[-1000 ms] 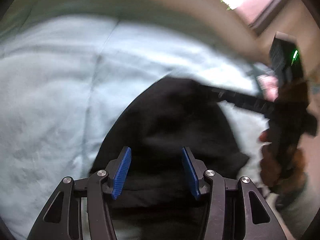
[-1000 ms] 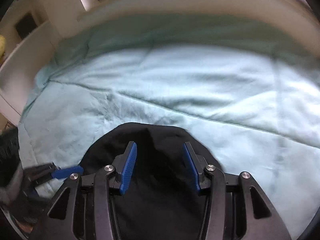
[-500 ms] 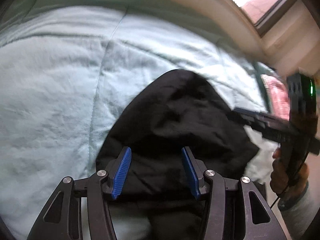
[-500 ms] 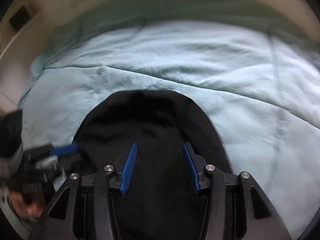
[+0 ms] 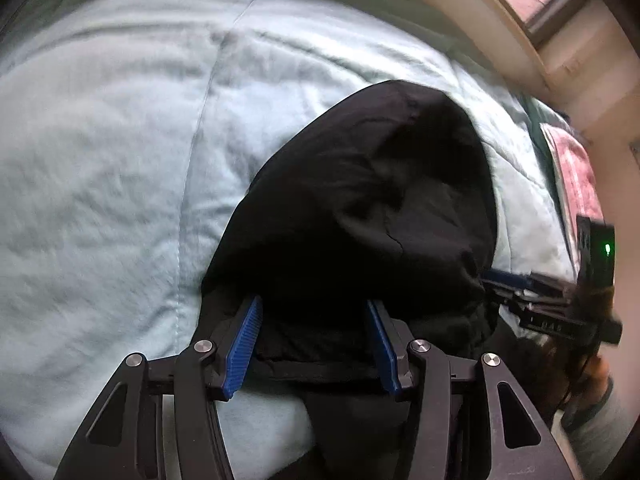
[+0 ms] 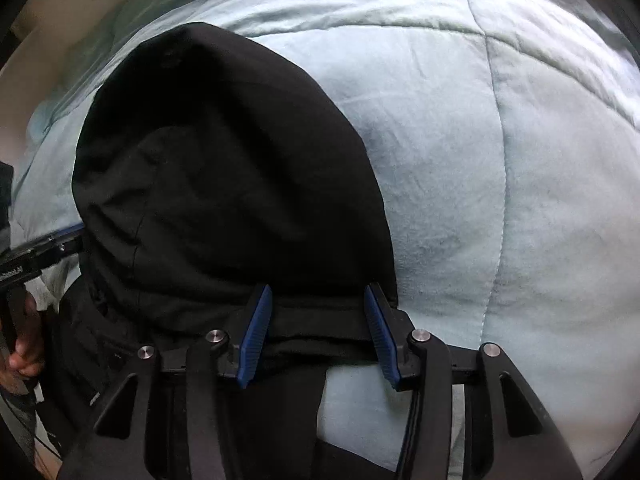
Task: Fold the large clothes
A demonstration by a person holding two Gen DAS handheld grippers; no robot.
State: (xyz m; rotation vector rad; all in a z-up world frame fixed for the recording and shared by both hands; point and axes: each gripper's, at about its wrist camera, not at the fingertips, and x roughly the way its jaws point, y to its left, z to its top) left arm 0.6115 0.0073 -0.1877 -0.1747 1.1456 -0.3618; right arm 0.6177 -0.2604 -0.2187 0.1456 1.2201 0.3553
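The black garment [image 5: 360,208] lay on the quilted bed [image 5: 112,168], bunched into a rounded mound extending from the near edge toward the far side. The left gripper [image 5: 314,344] stood with pads spread, a near fold of fabric lying between them, not pinched. The right gripper [image 6: 316,336] was likewise spread over the near hem. In the left view the right gripper [image 5: 532,300] lay at the garment's right edge. The garment's long axis ran away from both grippers. Neither gripper appeared nearer. Judged: both must close on the near hem together.
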